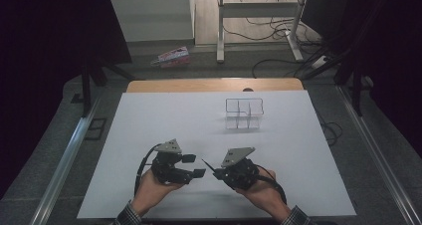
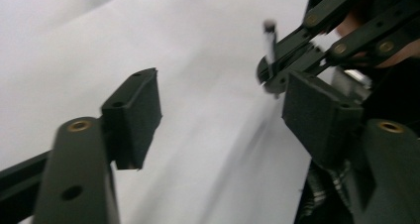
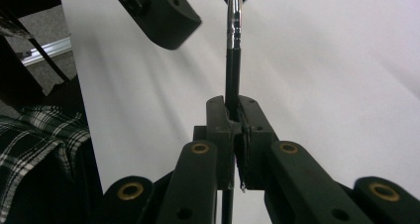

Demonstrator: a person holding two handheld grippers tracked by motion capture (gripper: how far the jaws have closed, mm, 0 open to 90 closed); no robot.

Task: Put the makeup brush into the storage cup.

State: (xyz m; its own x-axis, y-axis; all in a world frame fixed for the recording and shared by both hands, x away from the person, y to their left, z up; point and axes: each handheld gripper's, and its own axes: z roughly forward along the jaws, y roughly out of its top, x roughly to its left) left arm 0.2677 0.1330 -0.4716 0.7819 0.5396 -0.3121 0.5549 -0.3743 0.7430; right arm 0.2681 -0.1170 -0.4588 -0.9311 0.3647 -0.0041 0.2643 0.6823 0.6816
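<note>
White sheeting (image 1: 164, 120) covers the table. We see a slender black brush-like stick with a silver metal collar (image 3: 234, 45), pinched upright between the pressed-together jaws of the right gripper (image 3: 233, 116) near the table's front edge. Just beside it, the left gripper (image 1: 194, 166) holds its jaws spread, empty. Farther back stands a clear plastic compartmented box (image 1: 243, 113).

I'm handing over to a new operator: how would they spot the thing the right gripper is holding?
Start at the white table and go to its near edge, where two hands hold black grippers. The right gripper is shut on a thin black stick with a silver metal collar, perhaps a brush, pointing toward the open left gripper. Nothing else there is so slender.
</note>
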